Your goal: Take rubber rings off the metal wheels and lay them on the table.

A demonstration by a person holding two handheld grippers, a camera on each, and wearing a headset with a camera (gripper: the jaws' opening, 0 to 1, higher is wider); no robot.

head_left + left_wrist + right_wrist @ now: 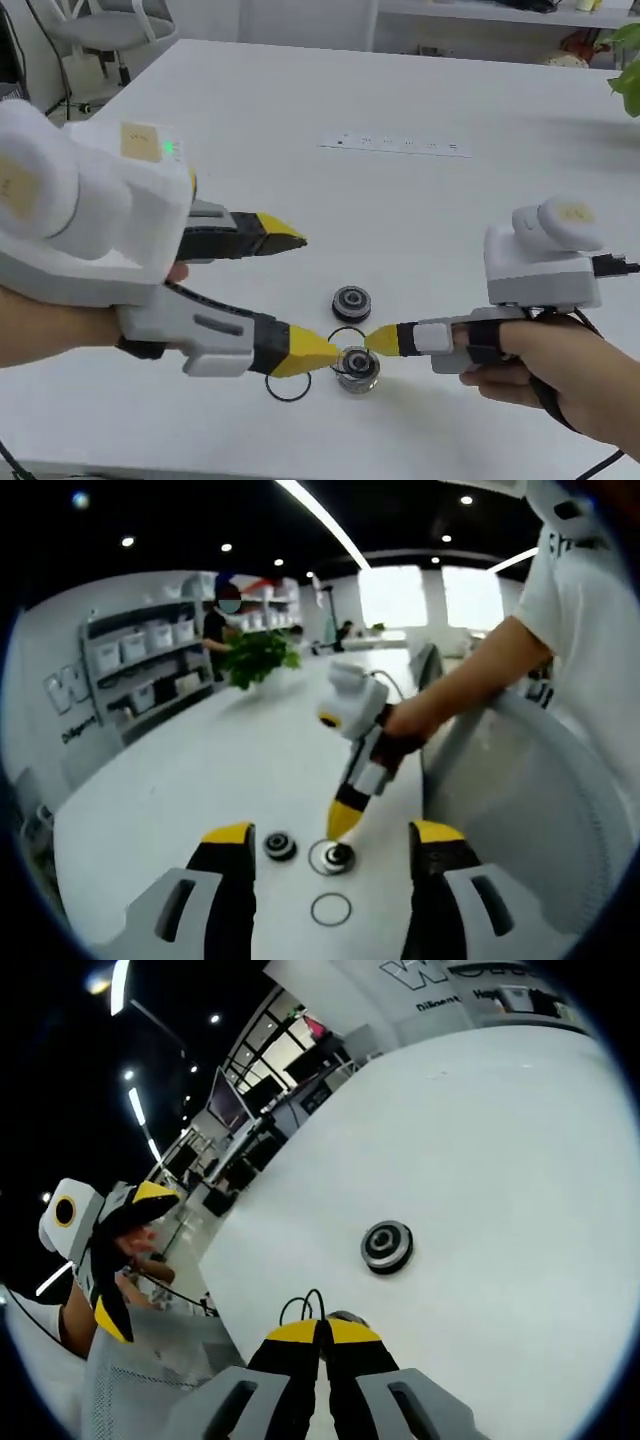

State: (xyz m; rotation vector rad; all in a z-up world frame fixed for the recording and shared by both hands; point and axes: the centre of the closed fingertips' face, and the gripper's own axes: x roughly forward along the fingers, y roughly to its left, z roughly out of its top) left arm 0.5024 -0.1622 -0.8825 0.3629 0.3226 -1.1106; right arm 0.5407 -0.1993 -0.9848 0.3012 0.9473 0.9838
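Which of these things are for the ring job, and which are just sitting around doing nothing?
For the job:
far wheel
near wheel
loose ring lying on the table
pinched ring in the shut right gripper
left gripper, open

Just lying about:
power strip
plant
chair

The left gripper (318, 295) is held with its jaws spread wide. The right gripper (375, 340) is gripped by a hand (540, 365), jaws pressed together and pointed toward the left gripper.
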